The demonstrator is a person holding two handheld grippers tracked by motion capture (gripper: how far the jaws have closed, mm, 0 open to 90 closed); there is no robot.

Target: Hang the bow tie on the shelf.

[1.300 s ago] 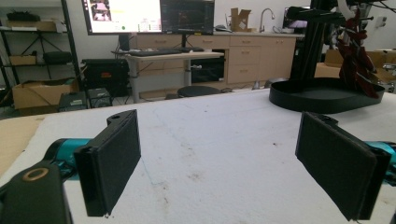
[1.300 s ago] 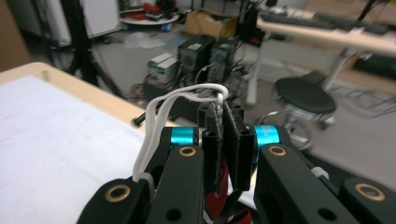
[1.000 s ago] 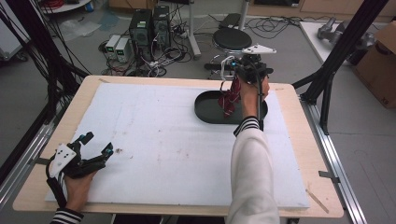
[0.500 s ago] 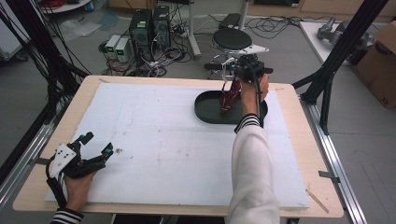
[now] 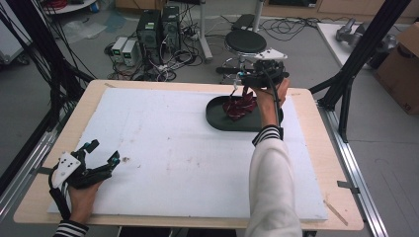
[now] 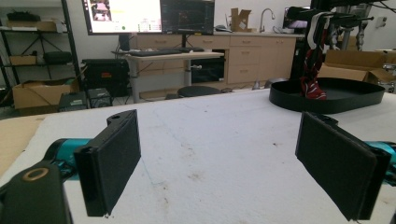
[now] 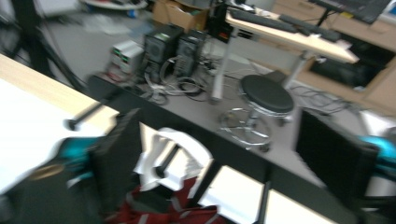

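Note:
A crumpled dark red cloth [image 5: 239,107] lies in the black oval tray [image 5: 217,121] at the far right of the white mat. My right gripper [image 5: 241,88] hovers just above it, and its jaws have just been opening. They now stand wide, and the red cloth [image 7: 163,212] with a white patch [image 7: 184,147] sags below, near the left jaw, with no pad pressing on it. My left gripper [image 5: 104,152] rests at the near left of the mat, open with nothing between its pads [image 6: 116,158]. From there the tray [image 6: 336,100] and cloth [image 6: 312,86] show far off.
The white mat [image 5: 173,148] covers most of the wooden table [image 5: 326,163]. Behind the table's far edge stand a black stool [image 5: 245,42], computer boxes [image 5: 158,24] and tangled cables. Black frame legs [image 5: 356,64] rise at the right.
The right gripper's jaws have opened, and the red cloth that hung upright from them has slumped lower and wider into the tray. The left gripper has stayed where it was.

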